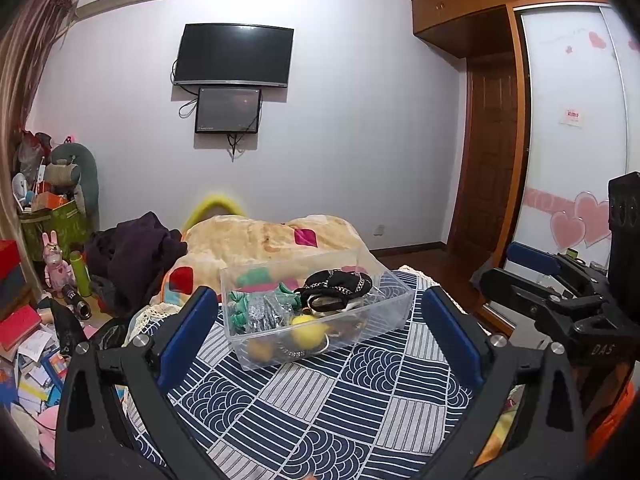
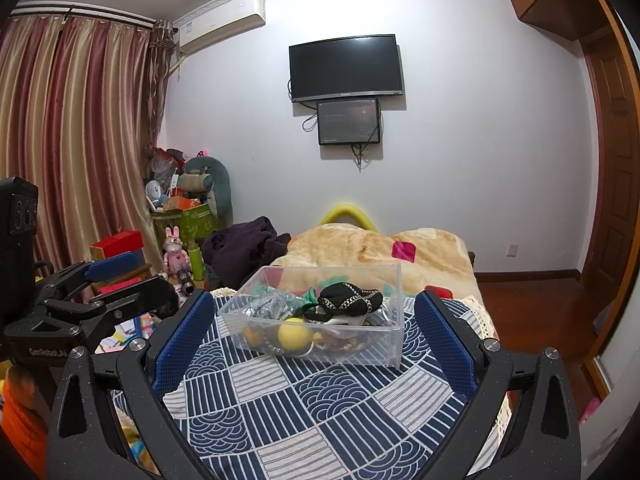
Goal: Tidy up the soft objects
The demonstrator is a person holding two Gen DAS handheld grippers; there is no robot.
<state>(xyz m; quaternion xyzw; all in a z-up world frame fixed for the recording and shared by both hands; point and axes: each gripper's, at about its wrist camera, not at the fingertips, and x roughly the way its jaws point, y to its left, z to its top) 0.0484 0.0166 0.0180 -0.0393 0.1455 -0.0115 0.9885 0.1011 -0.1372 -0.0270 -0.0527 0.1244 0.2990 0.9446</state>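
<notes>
On bed: clear bin [image 1: 320, 344] w/ black cloth [image 1: 338, 286], yellow ball [image 1: 306, 330]; both hand-held grippers apart.

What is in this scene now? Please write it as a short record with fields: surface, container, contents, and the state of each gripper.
surface: patterned navy and white cloth over a bed
container: clear plastic box, open top, standing on the cloth
contents: black item with chain trim, yellow ball, green pieces, more small items I cannot identify
behind box: beige blanket
left gripper: open, empty, short of the box
right gripper: open, empty, short of the box
</notes>
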